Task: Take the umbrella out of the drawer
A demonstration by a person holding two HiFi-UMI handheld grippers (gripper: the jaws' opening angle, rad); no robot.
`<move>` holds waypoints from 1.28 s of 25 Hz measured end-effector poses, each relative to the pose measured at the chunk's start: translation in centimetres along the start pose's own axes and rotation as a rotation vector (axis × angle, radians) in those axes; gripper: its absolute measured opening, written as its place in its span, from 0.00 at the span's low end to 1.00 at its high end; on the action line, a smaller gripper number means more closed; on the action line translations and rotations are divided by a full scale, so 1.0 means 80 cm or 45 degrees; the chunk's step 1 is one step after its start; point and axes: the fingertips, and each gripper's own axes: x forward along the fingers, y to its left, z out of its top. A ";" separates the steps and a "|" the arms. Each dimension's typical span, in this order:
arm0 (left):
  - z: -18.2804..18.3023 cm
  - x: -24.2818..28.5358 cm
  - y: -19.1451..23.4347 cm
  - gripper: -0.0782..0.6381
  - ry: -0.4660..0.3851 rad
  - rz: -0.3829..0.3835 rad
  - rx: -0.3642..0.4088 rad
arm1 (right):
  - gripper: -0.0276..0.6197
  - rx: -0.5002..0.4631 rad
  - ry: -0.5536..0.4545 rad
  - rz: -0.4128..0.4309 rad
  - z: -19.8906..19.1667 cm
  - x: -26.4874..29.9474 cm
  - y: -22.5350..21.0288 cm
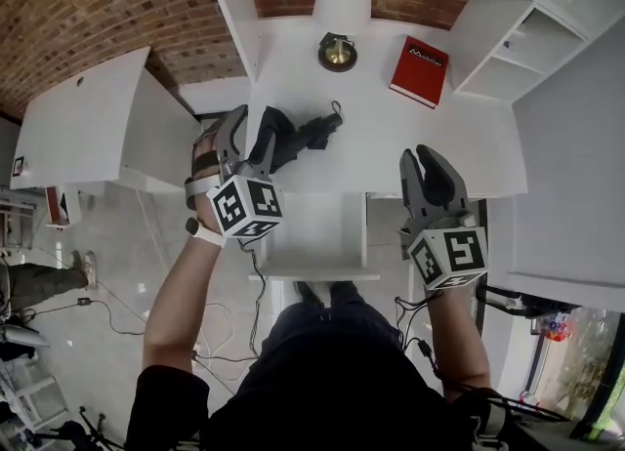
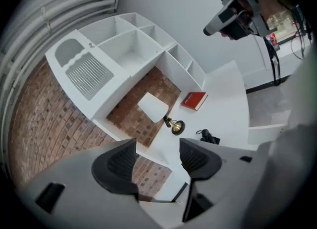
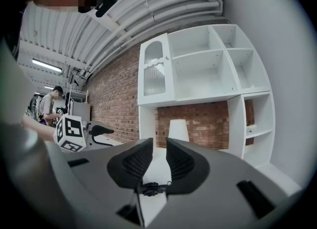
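The black folded umbrella point(image 1: 317, 130) lies on the white desk point(image 1: 469, 146), its strap end toward the lamp. My left gripper point(image 1: 252, 127) hovers over the umbrella's near end, jaws wide open and empty. In the left gripper view its jaws point(image 2: 158, 156) frame the desk from above, with the umbrella point(image 2: 210, 137) small below. My right gripper point(image 1: 420, 158) is at the desk's front edge on the right, apart from the umbrella. Its jaws point(image 3: 159, 156) stand a narrow gap apart with nothing in them; the umbrella point(image 3: 153, 188) shows beyond the gap. A white drawer point(image 1: 312, 234) appears pulled out below the desk edge.
A white-shaded lamp point(image 1: 340, 10) with a brass base and a red book point(image 1: 420, 70) stand at the back of the desk. White shelving point(image 1: 518, 39) rises at the right, a cabinet point(image 1: 88, 127) at the left, a brick wall point(image 1: 88, 10) behind. A person point(image 3: 49, 105) stands far left.
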 end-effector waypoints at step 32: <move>0.132 -0.160 0.147 0.40 -0.512 0.405 -0.219 | 0.13 -0.141 -0.234 0.030 0.121 -0.004 0.028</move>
